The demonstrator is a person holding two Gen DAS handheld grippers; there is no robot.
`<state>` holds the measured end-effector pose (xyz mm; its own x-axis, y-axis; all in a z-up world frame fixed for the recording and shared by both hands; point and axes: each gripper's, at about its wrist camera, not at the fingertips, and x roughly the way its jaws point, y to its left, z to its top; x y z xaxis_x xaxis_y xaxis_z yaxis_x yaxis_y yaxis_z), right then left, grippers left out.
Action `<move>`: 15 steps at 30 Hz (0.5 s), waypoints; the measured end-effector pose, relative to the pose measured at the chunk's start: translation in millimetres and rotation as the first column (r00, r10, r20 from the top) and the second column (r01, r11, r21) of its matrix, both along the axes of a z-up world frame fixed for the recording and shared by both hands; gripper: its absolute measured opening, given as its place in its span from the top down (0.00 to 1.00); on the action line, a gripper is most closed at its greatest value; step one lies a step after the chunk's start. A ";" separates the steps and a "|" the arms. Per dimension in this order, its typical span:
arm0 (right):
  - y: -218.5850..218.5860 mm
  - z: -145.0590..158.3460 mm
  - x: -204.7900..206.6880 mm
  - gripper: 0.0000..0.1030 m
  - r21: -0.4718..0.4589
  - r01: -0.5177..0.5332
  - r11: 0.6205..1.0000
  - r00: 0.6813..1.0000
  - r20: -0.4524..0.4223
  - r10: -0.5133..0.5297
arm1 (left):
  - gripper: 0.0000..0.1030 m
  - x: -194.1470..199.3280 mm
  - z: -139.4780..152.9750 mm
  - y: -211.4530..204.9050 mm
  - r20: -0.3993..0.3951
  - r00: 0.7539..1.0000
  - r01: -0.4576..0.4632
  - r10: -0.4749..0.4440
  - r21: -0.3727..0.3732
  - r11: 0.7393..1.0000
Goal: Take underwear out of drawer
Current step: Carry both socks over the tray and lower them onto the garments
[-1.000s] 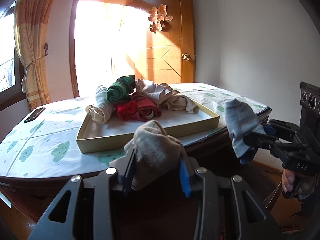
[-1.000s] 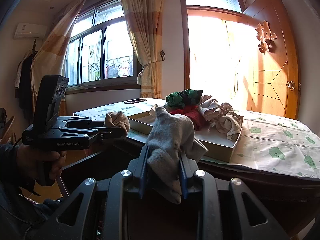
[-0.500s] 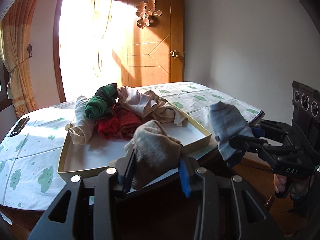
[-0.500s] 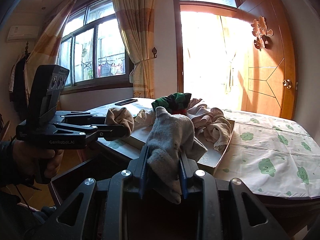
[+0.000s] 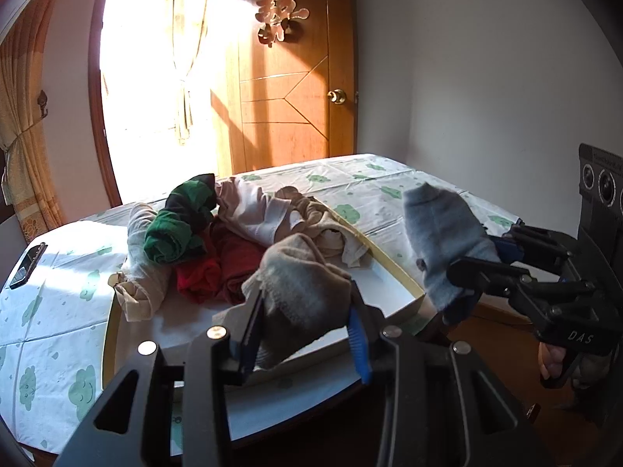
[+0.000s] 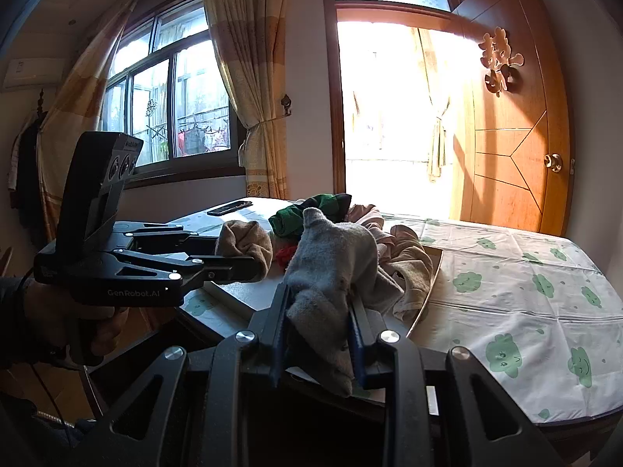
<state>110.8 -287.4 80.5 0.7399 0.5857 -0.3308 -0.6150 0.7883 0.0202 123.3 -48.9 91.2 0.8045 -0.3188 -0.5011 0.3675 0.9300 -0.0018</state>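
My left gripper is shut on a brown-grey bundle of underwear, held over the near edge of a shallow cardboard tray. My right gripper is shut on a grey bundle, also above the tray's near rim. Each gripper shows in the other's view: the left gripper with its brown bundle, and the right gripper with its grey bundle. In the tray lie a green roll, a red roll, a beige roll and a pale pink piece.
The tray rests on a table with a white cloud-print cloth. A dark phone lies at the table's far left. A wooden door stands behind, by a bright doorway. A hand grips the left gripper's handle.
Both grippers have risen and moved in over the table, each keeping its bundle. The tray now shows closer and more from above.
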 end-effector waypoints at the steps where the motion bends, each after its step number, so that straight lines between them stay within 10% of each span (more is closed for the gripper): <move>1: 1.3 1.8 3.1 0.71 -0.004 0.001 1.000 1.000 -0.003 -0.001 | 0.63 3.5 0.7 -0.6 -0.005 1.000 -0.002 0.002 -0.002 1.000; 15: 0.1 9.6 43.6 0.71 -0.003 0.031 1.000 0.998 -0.045 -0.031 | 0.63 44.5 -2.5 -5.7 -0.087 0.996 -0.016 0.015 -0.009 1.000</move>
<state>154.4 -287.3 90.1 0.7420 0.5619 -0.3655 -0.5886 0.8071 0.0459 167.9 -54.6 88.7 0.7631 -0.3119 -0.5660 0.3510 0.9354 -0.0422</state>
